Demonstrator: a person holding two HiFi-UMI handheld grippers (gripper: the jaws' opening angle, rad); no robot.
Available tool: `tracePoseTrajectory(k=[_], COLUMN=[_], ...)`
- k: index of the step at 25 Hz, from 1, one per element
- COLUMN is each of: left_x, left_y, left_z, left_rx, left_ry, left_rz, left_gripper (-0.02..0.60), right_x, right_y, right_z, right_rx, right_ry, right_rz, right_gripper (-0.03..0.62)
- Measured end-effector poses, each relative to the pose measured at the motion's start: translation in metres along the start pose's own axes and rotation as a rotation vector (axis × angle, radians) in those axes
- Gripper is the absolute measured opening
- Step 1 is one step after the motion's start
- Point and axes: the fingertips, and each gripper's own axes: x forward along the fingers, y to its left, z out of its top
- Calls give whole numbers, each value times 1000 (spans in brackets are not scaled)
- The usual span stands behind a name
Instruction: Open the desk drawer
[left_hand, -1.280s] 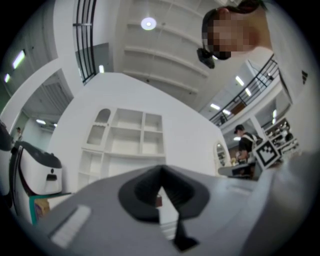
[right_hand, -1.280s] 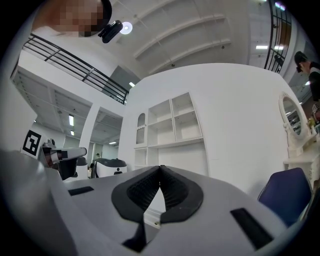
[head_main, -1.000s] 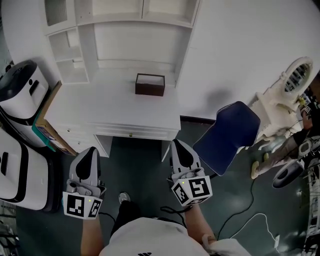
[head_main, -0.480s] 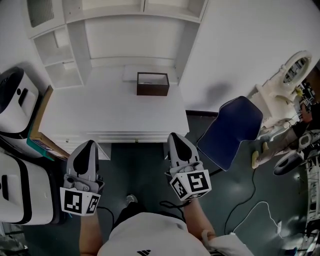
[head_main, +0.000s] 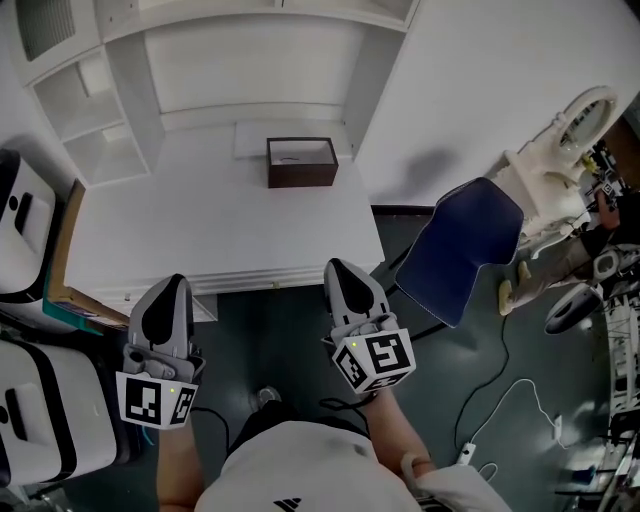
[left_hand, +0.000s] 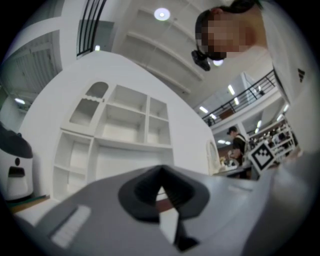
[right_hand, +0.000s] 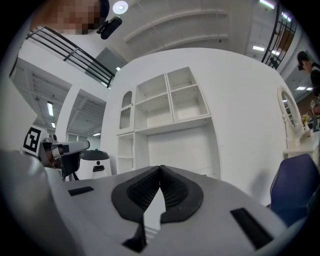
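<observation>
Desk drawer (head_main: 240, 281) sits shut under the white desk's (head_main: 200, 225) front edge, just ahead of left gripper (head_main: 172, 284) and right gripper (head_main: 337, 266), both pinched closed and empty; probably rigid, light, free-sliding, best grabbed at tiny, likely slippery centre knob (head_main: 274, 285).

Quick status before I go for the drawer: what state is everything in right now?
Desk drawer: closed.
Left gripper: shut, nothing between its jaws.
Right gripper: shut, nothing between its jaws.
Brown box: upright on the desktop, top open.
Blue chair: off to the desk's right, unoccupied.
</observation>
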Motion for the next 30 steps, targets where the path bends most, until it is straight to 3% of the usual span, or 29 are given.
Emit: tracePoseTrajectory(k=[17,30], left_x=[26,14], left_y=[39,56], left_z=[-75,-103], left_rx=[-98,-113], left_ry=[88,127], left_rz=[-62,-42], left_gripper=[5,5], right_x=[56,70], right_y=[11,9], right_z=[-158,-281], right_rx=[147,294], right_ry=[360,595], right_rz=[-35,-81], right_gripper=[2,23])
